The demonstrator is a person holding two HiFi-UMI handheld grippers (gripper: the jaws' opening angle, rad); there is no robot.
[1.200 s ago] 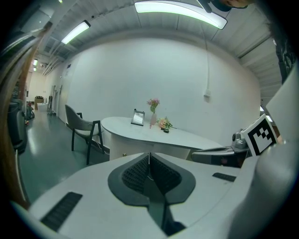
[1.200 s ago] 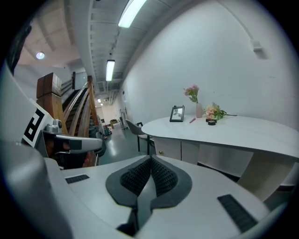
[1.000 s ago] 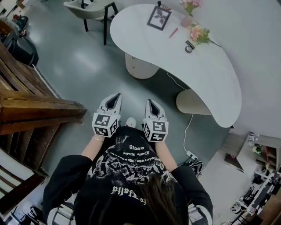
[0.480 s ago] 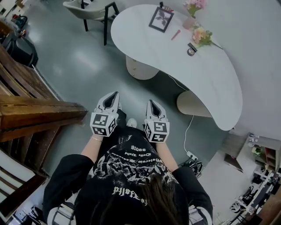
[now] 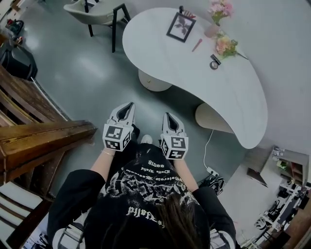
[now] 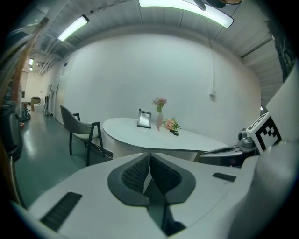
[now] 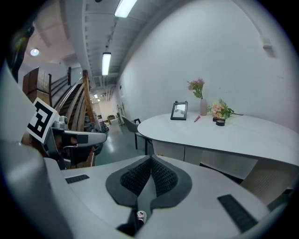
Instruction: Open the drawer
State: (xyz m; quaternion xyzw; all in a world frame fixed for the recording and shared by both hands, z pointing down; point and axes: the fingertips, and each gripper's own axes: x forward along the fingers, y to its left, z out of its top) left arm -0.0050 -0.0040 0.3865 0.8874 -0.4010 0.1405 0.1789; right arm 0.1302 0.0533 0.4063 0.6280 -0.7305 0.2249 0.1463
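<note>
The left gripper and the right gripper were held side by side, each with its jaws pressed together on nothing. Both pointed toward the curved white desk, which lay ahead of them and well apart. Under the desktop, ahead and to the right of the right gripper, seamed panels looked like drawer fronts, though that could not be told for sure. A picture frame and pink flowers stood on the desk's far side.
</note>
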